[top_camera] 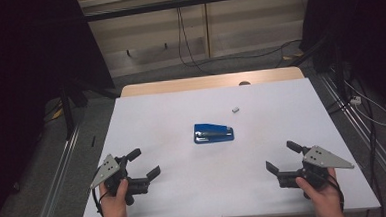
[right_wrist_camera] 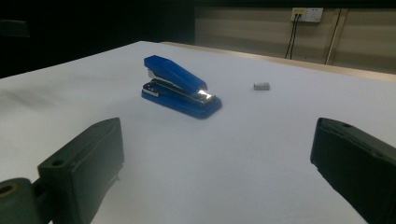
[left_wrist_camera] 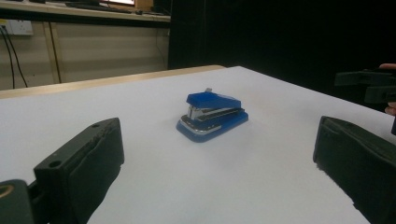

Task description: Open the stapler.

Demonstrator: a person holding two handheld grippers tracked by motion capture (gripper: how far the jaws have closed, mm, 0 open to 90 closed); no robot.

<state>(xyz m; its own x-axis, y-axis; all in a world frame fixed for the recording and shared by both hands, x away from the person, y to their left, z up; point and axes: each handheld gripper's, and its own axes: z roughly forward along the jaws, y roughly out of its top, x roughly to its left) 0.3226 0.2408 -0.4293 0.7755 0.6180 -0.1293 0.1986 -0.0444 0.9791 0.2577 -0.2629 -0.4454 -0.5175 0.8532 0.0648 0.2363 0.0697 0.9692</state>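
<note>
A blue stapler sits near the middle of the white table top, its glossy plastic cap wedge-shaped over a bright metal magazine and a rounded blue base. In the right gripper view the metal catches a hard glint at the stapler's lower end. Beyond it, well apart toward the far edge, lies a small grey block of staples (blocky, dull metal). The white surface looks matte and smooth, with a strip of pale wood showing along its far side.

The left gripper is held at the near left corner, its black jaws spread wide with nothing between them; the right gripper mirrors it at the near right, likewise spread and empty. Each carries a grey three-cornered plate. Both stand well apart from the stapler, with bare table between. Cables trail across the floor beyond.
</note>
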